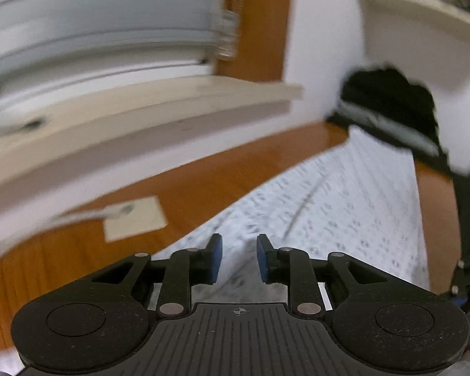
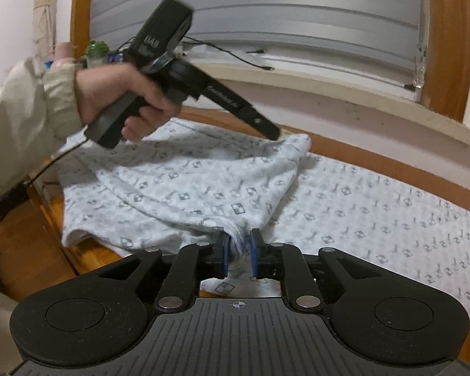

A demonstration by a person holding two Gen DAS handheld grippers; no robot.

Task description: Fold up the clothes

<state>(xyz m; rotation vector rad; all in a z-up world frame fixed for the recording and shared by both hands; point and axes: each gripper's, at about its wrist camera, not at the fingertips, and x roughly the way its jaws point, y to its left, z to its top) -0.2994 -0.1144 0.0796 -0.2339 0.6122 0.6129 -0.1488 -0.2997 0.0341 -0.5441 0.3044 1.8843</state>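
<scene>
My right gripper (image 2: pixel 239 252), at the bottom centre of its view, is clamped on a bunched fold of the white patterned garment (image 2: pixel 185 194), cloth pinched between its blue pads (image 2: pixel 253 250). The garment lies spread across the wooden tabletop (image 2: pixel 47 219) below the window sill (image 2: pixel 344 94). My left hand (image 2: pixel 122 94) holds the left gripper (image 1: pixel 238 258), its tip touching the garment's raised far edge; in its own blurred view the jaws stand apart with nothing between them.
</scene>
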